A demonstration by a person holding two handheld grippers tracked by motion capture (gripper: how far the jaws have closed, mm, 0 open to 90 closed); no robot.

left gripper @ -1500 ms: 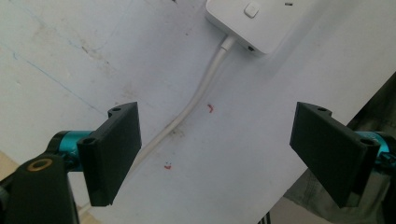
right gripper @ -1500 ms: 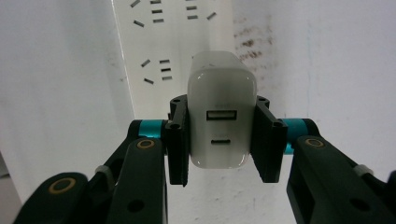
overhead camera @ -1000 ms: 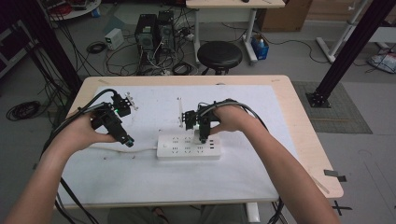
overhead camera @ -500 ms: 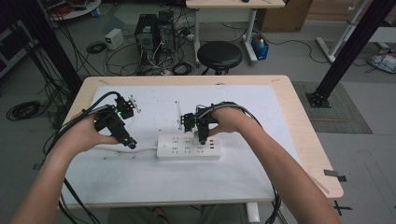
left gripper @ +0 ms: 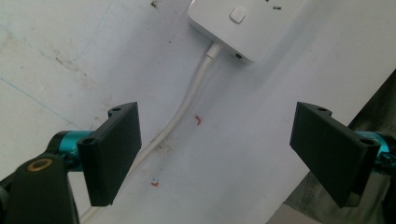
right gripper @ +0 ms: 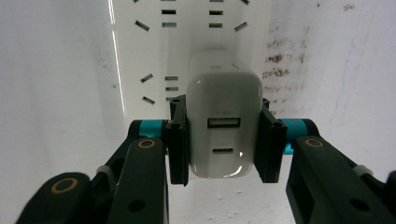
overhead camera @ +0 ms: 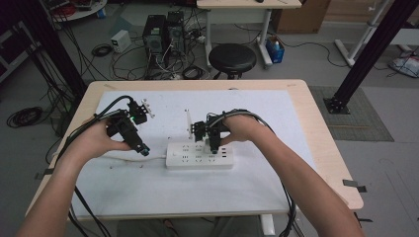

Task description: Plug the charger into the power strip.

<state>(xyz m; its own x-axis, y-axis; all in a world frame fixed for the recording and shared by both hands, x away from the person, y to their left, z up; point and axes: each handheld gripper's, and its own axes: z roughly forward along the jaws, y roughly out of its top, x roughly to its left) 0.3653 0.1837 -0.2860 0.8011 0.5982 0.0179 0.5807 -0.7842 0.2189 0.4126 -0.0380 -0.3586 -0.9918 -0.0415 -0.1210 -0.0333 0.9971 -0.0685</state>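
My right gripper [right gripper: 223,140] clamps the white charger [right gripper: 224,123] directly above the power strip [right gripper: 154,46]; my left gripper [left gripper: 229,154] stands wide.

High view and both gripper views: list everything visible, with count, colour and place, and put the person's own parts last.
White plastic power strip: one, centre of the table.
White charger block with two ports: one, over the strip's sockets.
White round cord: one, runs left from the strip's end.
White sheet on the wooden table: one, under everything.
Black round stool: one, behind the table.
Black computer tower: one, on the floor behind.
Left gripper: black, open above the cord.
Right gripper: black, shut on the charger block.
Forearms: two, from the bottom edge.
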